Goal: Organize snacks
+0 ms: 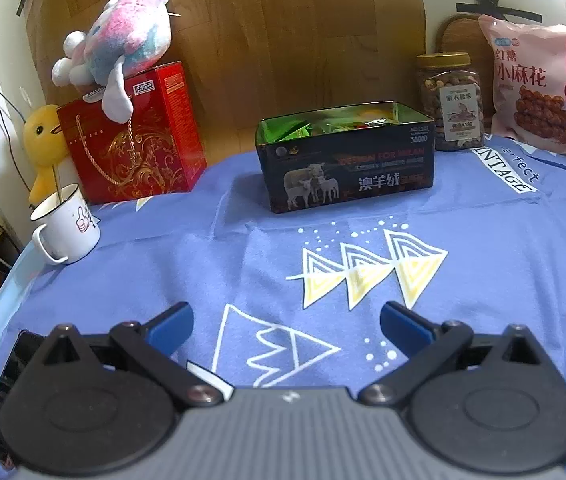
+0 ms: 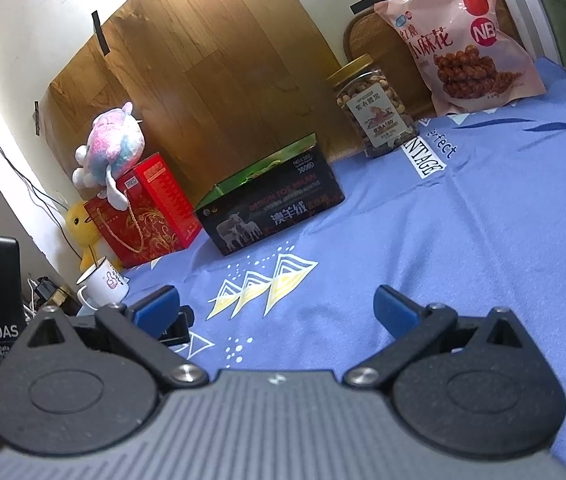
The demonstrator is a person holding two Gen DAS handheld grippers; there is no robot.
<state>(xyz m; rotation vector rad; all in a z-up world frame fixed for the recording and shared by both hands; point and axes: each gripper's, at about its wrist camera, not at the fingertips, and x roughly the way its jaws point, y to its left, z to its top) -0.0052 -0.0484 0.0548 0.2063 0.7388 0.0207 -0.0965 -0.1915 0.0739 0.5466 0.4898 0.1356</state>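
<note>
A black open tin box (image 1: pixel 347 160) with sheep printed on its side stands at the back of the blue cloth, with several wrapped snacks (image 1: pixel 347 122) inside. The same box (image 2: pixel 271 204) shows in the right wrist view. To its right stand a clear jar of nuts (image 1: pixel 455 102) (image 2: pixel 373 106) with a gold lid and a pink snack bag (image 1: pixel 543 84) (image 2: pixel 467 40). My left gripper (image 1: pixel 287 326) is open low over the cloth, well short of the box, holding nothing. My right gripper (image 2: pixel 277 306) is open and empty too.
A red gift box (image 1: pixel 135 136) (image 2: pixel 147 208) with a pastel plush toy (image 1: pixel 123 48) on top stands at the back left, beside a yellow plush duck (image 1: pixel 43 140). A white enamel mug (image 1: pixel 67 226) (image 2: pixel 103 280) sits near the table's left edge. A wooden board (image 1: pixel 263 40) leans behind.
</note>
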